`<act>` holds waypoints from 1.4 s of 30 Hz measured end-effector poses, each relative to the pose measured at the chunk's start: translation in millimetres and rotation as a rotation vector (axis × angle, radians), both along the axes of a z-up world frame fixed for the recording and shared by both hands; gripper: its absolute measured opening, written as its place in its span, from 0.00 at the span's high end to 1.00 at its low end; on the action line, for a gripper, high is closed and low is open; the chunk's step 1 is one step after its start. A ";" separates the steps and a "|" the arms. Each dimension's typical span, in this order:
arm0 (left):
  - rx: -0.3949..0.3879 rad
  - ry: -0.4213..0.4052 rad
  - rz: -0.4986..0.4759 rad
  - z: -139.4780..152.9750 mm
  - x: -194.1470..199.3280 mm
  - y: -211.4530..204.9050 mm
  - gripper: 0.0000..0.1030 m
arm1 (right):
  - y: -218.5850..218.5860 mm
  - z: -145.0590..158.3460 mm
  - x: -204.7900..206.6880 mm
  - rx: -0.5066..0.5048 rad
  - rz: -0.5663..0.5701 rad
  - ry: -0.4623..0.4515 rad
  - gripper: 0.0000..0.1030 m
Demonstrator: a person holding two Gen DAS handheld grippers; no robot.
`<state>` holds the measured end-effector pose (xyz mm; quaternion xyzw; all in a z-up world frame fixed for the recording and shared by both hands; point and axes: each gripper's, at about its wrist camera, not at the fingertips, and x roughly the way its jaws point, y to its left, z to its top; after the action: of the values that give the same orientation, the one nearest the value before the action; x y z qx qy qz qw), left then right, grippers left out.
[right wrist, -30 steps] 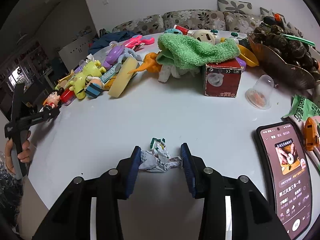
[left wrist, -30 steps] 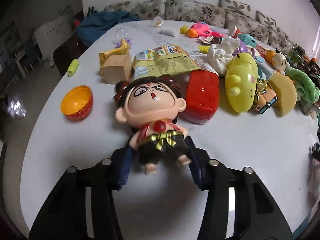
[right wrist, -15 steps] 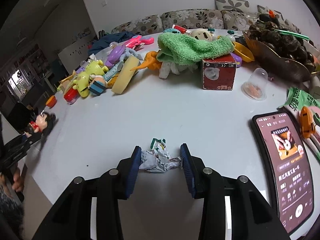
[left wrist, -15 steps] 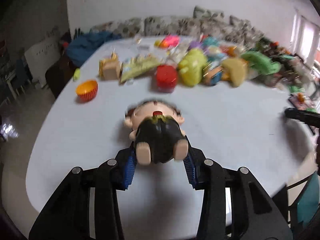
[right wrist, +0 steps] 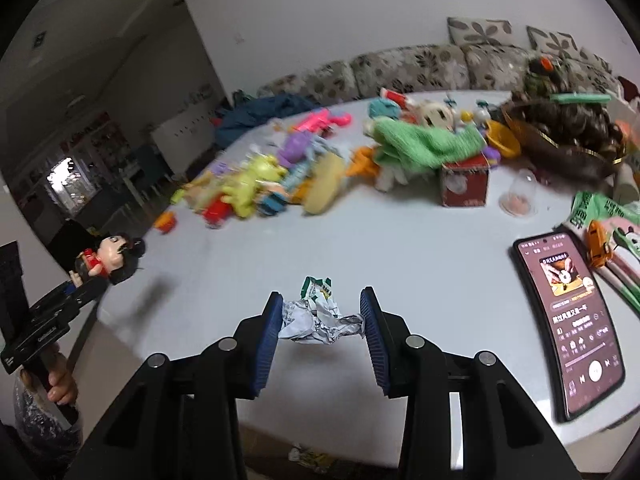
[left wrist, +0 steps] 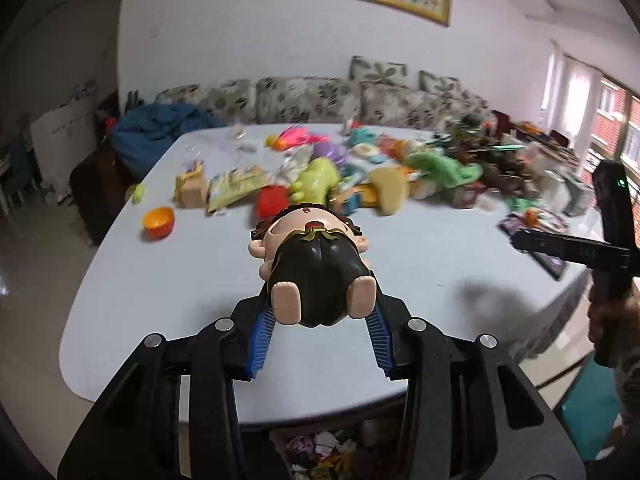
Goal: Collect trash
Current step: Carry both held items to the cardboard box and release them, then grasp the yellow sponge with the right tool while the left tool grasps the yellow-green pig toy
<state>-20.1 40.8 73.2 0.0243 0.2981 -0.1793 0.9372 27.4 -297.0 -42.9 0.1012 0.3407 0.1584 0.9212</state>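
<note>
Over white table [right wrist: 420, 264], crumpled wrapper [right wrist: 320, 316]

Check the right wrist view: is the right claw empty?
No, the right claw is closed on a crumpled wrapper, pinched between its two blue pads above the white table.

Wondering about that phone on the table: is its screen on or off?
On. The phone lies flat, screen lit, showing a music player with cover art and playback buttons.

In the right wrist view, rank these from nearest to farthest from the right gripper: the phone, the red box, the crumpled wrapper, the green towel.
1. Crumpled wrapper: clamped in the right gripper.
2. Phone: lying flat off to the right.
3. Red box: mid-table, ahead and right.
4. Green towel: just behind the box, draped over the pile.
</note>
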 end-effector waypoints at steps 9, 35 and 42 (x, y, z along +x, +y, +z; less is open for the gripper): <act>0.083 0.103 -0.170 -21.7 -91.3 -13.0 0.60 | 46.6 -9.7 -96.9 -0.054 0.224 0.108 0.61; -0.021 0.185 -0.227 -53.6 -41.0 -12.1 0.12 | 12.2 -9.7 122.9 0.162 0.057 0.119 0.30; 0.003 0.104 -0.081 -34.9 10.4 -11.1 0.12 | 9.5 -55.1 242.1 0.274 -0.072 0.279 0.61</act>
<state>-9.7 29.7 38.3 0.0284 0.3455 -0.2175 0.9124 269.5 -287.5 -98.0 0.2586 0.4363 0.1549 0.8478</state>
